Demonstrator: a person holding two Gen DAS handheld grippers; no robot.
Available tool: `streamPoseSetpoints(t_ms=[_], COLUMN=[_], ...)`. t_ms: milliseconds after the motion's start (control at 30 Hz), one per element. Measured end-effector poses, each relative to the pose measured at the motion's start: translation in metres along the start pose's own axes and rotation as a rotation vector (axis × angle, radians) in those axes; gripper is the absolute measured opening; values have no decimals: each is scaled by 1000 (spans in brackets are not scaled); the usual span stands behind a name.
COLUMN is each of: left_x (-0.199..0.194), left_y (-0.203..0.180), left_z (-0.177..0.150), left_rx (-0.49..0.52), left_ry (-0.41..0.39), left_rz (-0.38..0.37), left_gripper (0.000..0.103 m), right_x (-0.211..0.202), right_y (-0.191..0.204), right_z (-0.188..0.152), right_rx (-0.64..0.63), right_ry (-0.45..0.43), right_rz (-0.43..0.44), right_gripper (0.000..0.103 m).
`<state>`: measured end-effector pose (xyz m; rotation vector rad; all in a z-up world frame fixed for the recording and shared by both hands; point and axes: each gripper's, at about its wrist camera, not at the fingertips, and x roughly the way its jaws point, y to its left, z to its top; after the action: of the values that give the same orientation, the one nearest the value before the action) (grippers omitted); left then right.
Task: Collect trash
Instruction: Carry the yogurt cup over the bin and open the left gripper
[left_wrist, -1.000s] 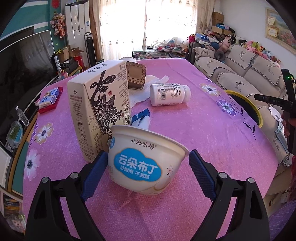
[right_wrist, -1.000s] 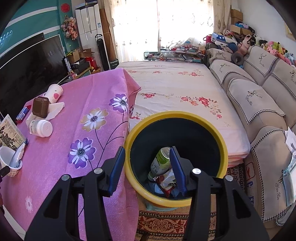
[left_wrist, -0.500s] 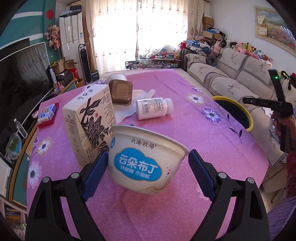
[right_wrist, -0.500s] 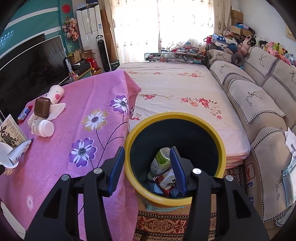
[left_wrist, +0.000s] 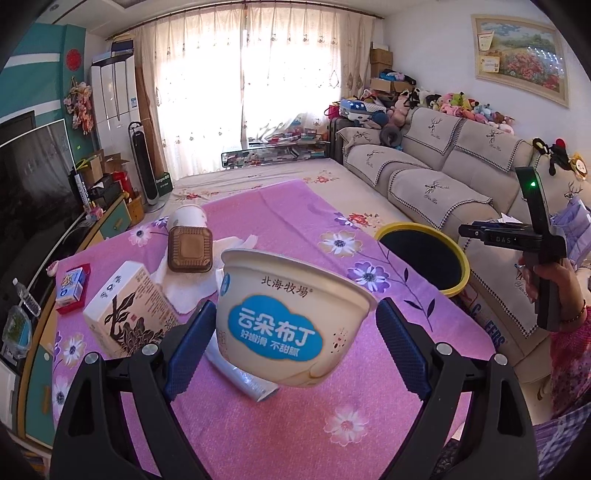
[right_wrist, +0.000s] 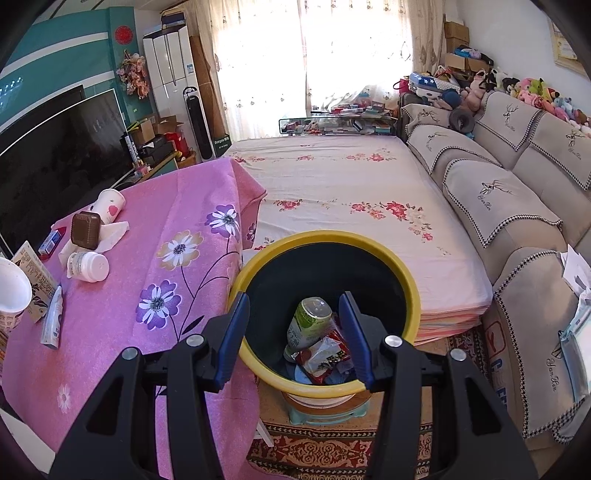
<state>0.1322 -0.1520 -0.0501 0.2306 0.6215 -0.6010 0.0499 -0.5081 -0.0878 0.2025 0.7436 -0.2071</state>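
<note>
The left gripper (left_wrist: 293, 334), jaws wide, clasped the white paper pudding bowl (left_wrist: 291, 317); the yellow-rimmed black bin (left_wrist: 424, 254) lay ahead-right, under the half-open, empty right gripper (right_wrist: 293, 336).

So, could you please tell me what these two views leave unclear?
- Left wrist view: the pudding cup hides its own inside and the white pill bottle.
- Right wrist view: the bin wall and the right gripper cover the lowest trash.
- Cup text in the right wrist view: cut off.

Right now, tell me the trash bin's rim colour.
Yellow rim on a black bin; clearest in the right wrist view.
</note>
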Motion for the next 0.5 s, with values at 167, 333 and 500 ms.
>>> streamPoseSetpoints(t_ms=[167,333,500], left_x=[16,52,99], left_y=[-25,-61,-107], left_z=[20,45,71], left_rx=[50,96,154], left_ry=[-10,-8,5], left_rz=[-48,-120,-190], left_gripper=[87,87,87], right_x=[-7,-15,-20], right_y=[-19,-41,-70], right_z=[-2,-8,-16], right_rx=[30,55,89], right_ry=[-15,-26,-28], right_rz=[-25,-65,-122], right_gripper=[49,49,51])
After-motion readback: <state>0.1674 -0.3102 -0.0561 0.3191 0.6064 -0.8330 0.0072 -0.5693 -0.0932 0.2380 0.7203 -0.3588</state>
